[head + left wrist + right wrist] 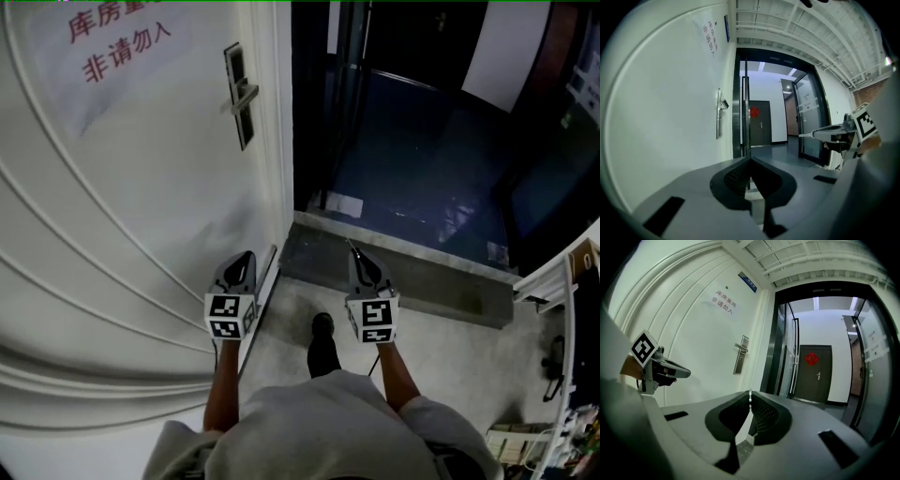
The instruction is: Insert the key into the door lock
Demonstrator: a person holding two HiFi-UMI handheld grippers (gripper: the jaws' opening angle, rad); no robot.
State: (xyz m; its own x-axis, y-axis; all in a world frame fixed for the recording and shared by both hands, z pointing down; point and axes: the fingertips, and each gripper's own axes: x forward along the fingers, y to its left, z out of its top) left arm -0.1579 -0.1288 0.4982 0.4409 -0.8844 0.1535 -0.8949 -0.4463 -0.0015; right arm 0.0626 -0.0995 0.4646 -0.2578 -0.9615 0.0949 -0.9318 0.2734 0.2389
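Key dir: key (750, 397) sticks straight fwd out of the R claw tips, long axis along the jaws, about level. It aims at the door edge & dark hallway; the lock plate (246, 127) sits up and to its left, well apart.
Key look: thin, flat, silvery blade, seen edge-on in the right gripper view. From the left gripper view it's a pale sliver poking past the R jaw tips.
Key loc: in front of the person, low, near the threshold, right of the white door (141, 187).
R claw: right gripper (361, 261), jaws nearly together, pinching the key.
L claw: left gripper (242, 262), jaws closed tip to tip, nothing betw. them; beside the door's lower edge.
Lock: tall plate w/ lever handle (242, 97) near the door's edge.
Hard to see: key's head is buried betw. the pads, only the tip shows. Keyhole too small to make out. Red sign (127, 42) on the door is cut off at the top in the head view.
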